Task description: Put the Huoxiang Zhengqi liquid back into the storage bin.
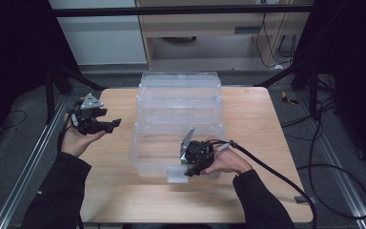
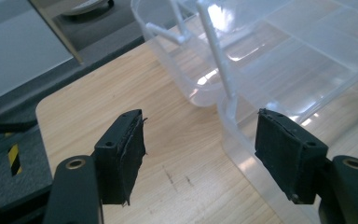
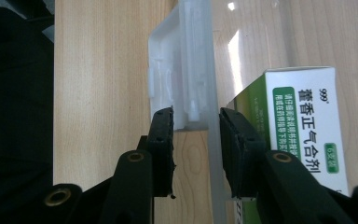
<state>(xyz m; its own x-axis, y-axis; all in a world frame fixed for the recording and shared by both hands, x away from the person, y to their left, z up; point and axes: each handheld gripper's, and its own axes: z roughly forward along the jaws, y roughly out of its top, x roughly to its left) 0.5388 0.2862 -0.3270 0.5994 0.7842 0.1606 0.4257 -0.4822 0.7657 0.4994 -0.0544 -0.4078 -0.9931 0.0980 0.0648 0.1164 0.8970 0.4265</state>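
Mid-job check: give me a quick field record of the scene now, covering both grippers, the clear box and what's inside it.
surface: wooden table
main object: clear plastic storage box, lid open
right gripper: jaws astride the box's near wall, by its latch tab; pad contact unclear
left gripper: open, nothing between the jaws, held above the table beside the box
inside the box: green and white medicine carton, against the near wall

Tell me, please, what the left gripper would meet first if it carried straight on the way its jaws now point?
Probably the clear plastic box: from the left gripper, open and holding nothing, its near wall lies just ahead over bare table. Depth is hard to judge, so it might clear the rim.
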